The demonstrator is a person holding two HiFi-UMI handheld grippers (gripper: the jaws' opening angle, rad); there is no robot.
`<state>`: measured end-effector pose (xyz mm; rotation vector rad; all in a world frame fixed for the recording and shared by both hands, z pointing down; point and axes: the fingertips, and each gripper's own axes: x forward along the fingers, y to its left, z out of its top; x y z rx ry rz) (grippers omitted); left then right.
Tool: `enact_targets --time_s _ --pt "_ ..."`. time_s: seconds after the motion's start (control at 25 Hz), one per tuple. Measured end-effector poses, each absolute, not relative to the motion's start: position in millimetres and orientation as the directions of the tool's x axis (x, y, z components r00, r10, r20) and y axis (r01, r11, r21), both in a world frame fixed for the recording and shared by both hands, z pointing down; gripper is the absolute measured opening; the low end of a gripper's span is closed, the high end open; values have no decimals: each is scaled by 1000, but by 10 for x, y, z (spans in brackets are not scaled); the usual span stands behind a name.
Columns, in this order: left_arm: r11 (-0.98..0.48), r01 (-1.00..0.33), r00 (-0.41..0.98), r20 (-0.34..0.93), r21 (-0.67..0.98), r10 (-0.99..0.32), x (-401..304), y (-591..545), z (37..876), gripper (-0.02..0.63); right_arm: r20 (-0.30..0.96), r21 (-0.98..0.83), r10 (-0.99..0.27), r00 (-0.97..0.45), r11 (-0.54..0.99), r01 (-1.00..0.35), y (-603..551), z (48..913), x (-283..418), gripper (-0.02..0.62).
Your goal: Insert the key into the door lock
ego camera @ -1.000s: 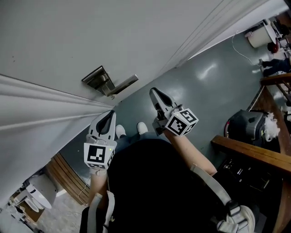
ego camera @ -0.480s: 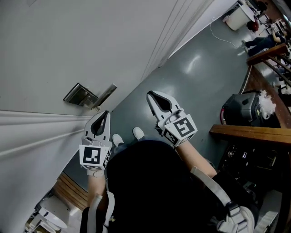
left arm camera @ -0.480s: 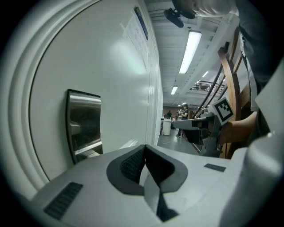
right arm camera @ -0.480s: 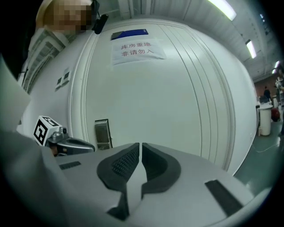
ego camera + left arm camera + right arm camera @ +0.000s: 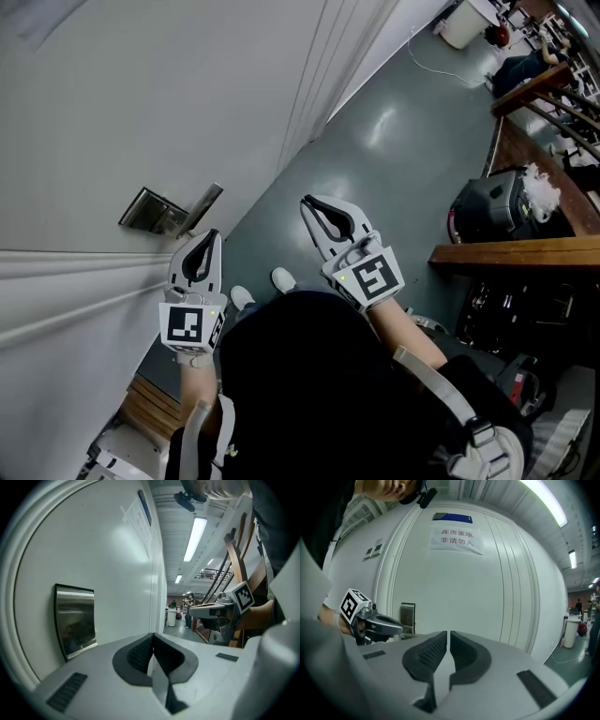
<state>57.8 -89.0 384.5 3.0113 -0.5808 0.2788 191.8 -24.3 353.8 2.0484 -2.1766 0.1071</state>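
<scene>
Door lock (image 5: 150, 212), left gripper (image 5: 212, 235) near, sign (image 5: 456, 537) higher up

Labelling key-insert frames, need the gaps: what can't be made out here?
Key: seen in no view. The left gripper and right gripper fingers sit together, nothing visible between.
Keyhole: lock plate too small in head view; lower part cut off by the gripper's body in left gripper view, partly behind the left gripper in right gripper view.
</scene>
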Motion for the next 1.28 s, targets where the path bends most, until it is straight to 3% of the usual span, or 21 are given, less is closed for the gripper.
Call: enact_targets --time_s 1.28 --pt "-933 -359 917 193 21 -349 589 -1039 3825 8 199 75 -979 -49 65 -995 -302 3637 1866 32"
